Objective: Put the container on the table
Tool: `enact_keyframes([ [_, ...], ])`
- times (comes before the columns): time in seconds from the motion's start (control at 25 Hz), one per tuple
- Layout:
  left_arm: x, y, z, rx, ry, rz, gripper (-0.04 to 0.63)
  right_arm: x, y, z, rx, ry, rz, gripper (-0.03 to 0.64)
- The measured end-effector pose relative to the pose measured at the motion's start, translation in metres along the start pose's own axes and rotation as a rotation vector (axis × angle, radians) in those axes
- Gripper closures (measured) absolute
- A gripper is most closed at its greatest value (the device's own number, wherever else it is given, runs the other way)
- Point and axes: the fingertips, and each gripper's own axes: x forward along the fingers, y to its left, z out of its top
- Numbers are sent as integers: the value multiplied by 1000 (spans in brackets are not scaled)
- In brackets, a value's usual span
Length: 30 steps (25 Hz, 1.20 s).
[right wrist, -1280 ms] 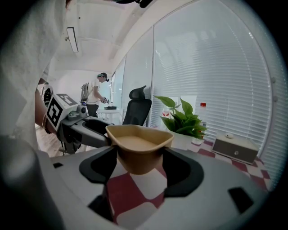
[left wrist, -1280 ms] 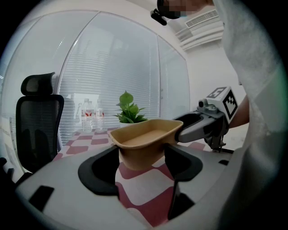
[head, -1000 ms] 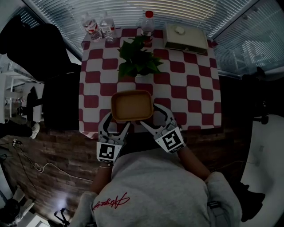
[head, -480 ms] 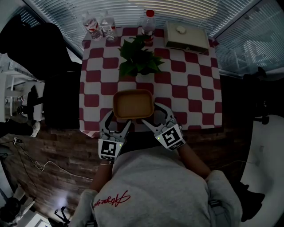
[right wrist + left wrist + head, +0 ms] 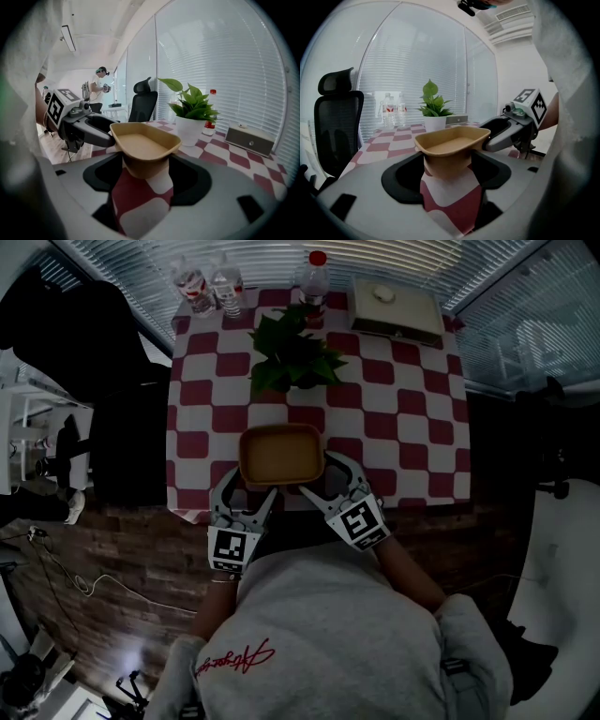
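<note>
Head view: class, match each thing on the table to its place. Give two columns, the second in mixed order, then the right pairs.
Things:
1 container
2 plant
3 bottle pair
4 box

Places:
A far right corner
B near edge
C far left corner
D middle, far half

Pairs: 1-B; 2-D; 3-C; 4-A

My left claw point(image 5: 246, 497) and right claw point(image 5: 330, 486) each grip a near corner of the tan round-cornered paper container point(image 5: 281, 456). It lies between them, over the near edge of the red-and-white checked table point(image 5: 412, 427). Behind it, mid-table, stands the green potted plant point(image 5: 292, 357). Along the far edge are two clear plastic bottles point(image 5: 225, 282) at left, a red-capped bottle point(image 5: 312, 276) behind the plant, and a flat beige box point(image 5: 396, 307) at right. A black office chair point(image 5: 340, 117) stands left of the table.
</note>
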Motion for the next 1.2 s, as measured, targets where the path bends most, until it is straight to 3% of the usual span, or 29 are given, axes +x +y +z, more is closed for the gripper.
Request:
enact_keyframes([
  [1.2, 3, -5, -19, -18, 72, -25, 284, 6, 3, -18, 21, 54, 31, 301],
])
